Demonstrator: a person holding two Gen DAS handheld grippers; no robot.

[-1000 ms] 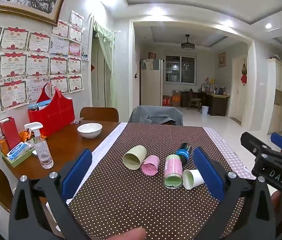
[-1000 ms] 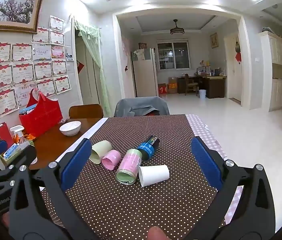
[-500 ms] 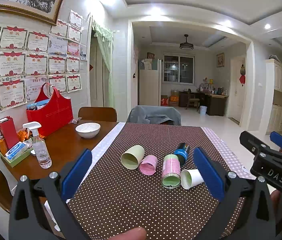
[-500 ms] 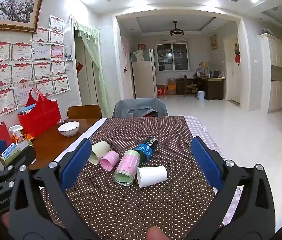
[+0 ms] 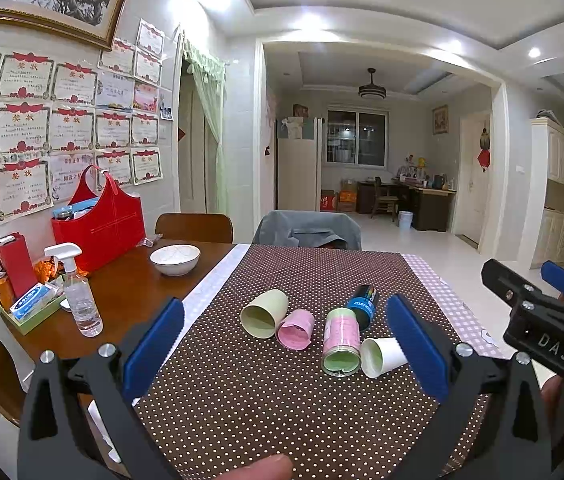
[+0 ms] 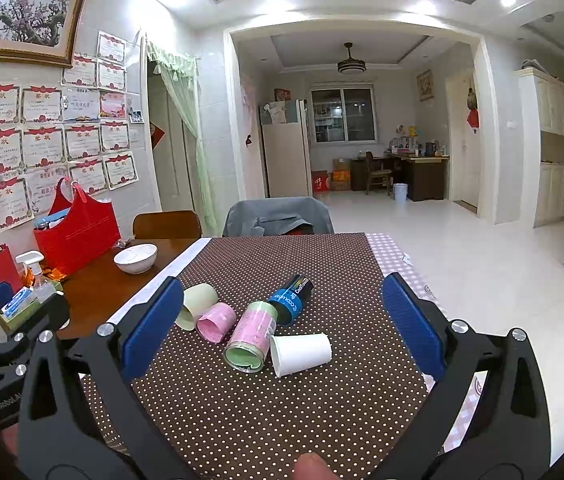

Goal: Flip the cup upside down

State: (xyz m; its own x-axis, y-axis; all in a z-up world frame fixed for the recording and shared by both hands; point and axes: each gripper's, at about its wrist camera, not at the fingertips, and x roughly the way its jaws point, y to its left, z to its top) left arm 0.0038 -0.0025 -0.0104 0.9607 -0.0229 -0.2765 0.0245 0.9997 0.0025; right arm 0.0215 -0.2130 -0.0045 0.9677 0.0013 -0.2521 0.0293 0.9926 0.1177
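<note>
Both grippers' fingers wide (empty)

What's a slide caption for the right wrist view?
Open right tongs hover above five cups lying on their sides on the dotted tablecloth, white paper cup nearest.

cups | five | on their sides | clustered on tablecloth

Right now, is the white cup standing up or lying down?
Lying down. The white cup rests on its side on the dotted cloth, mouth sideways.
</note>
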